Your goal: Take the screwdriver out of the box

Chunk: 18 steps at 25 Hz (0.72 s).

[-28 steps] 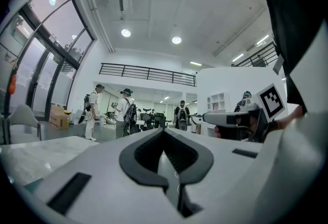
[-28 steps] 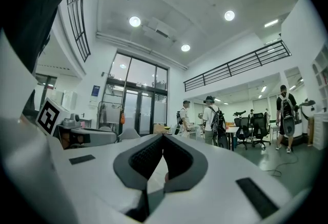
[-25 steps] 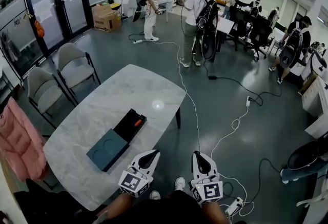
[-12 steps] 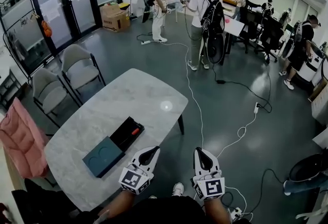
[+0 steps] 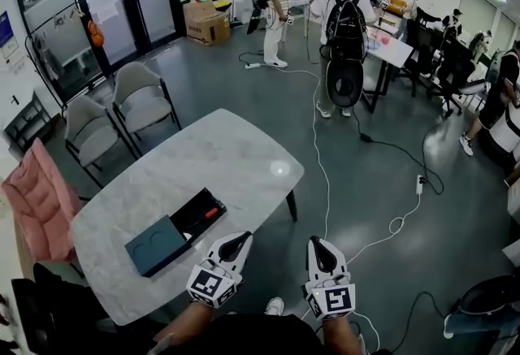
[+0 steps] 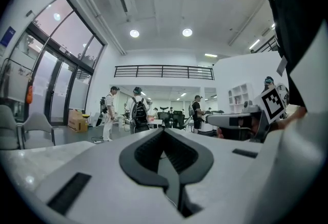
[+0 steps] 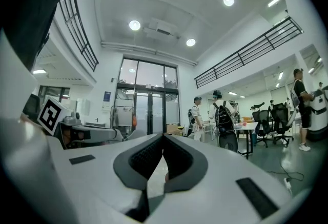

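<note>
In the head view an open box lies on the marble table [image 5: 227, 150]: a teal lid [image 5: 154, 244] beside a black tray [image 5: 193, 217]. In the tray rests the screwdriver [image 5: 210, 213], of which a red-orange handle shows. My left gripper [image 5: 236, 244] hovers by the table's near edge, just right of the box, shut and empty. My right gripper [image 5: 318, 253] hangs over the floor beyond the table, also shut and empty. The left gripper view shows its jaws [image 6: 164, 134] closed with nothing between them, pointing level across the room. The right gripper's jaws [image 7: 164, 139] are closed likewise.
Two grey chairs [image 5: 143, 98] stand behind the table and a pink jacket [image 5: 32, 201] hangs at the left. A white cable [image 5: 323, 171] runs across the floor to the right. Several people [image 5: 346, 16] stand farther back near desks, with a cardboard box [image 5: 207, 23] by the glass doors.
The view has swung and closed in, so the table and box sit nearer my left gripper. Both grippers travelled level with me and stayed shut.
</note>
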Each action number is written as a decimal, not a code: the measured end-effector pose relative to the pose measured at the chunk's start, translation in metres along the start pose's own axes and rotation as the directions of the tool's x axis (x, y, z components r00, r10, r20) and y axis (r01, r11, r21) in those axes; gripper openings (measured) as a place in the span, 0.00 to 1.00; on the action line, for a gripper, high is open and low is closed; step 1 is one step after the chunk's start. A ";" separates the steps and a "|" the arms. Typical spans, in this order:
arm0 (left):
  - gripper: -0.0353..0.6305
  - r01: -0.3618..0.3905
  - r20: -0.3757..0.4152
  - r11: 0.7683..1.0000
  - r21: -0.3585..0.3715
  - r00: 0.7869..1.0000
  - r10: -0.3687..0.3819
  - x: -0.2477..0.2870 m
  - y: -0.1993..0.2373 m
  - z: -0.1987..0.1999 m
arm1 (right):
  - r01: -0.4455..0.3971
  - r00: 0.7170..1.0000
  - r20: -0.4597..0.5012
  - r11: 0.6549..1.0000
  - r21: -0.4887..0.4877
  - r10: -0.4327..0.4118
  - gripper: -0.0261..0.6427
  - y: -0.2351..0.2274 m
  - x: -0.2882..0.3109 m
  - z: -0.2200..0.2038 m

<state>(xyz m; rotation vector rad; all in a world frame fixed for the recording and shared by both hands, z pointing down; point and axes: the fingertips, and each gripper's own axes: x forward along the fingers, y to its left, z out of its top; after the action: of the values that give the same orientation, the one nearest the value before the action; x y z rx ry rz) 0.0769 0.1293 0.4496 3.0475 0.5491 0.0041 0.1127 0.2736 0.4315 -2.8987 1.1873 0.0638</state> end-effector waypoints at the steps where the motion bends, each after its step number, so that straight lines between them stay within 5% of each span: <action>1: 0.06 -0.006 -0.006 1.000 -0.002 1.000 0.006 0.003 -0.002 -0.002 | -0.012 1.000 -0.003 1.000 0.006 0.012 0.07 -0.003 0.002 -0.002; 12: 0.06 -0.110 -0.058 0.994 0.021 0.992 0.111 0.009 0.020 -0.013 | -0.115 0.993 -0.007 0.992 0.056 0.116 0.07 -0.010 0.045 -0.020; 18: 0.06 -0.141 -0.036 0.989 -0.035 0.990 0.140 0.013 0.055 -0.017 | -0.161 0.987 -0.010 0.986 0.043 0.161 0.07 0.006 0.083 -0.030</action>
<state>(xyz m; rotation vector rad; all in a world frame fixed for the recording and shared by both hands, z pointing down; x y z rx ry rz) 0.1082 0.0831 0.4694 3.0469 0.3313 0.0703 0.1684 0.2105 0.4579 -2.7661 1.4050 0.0200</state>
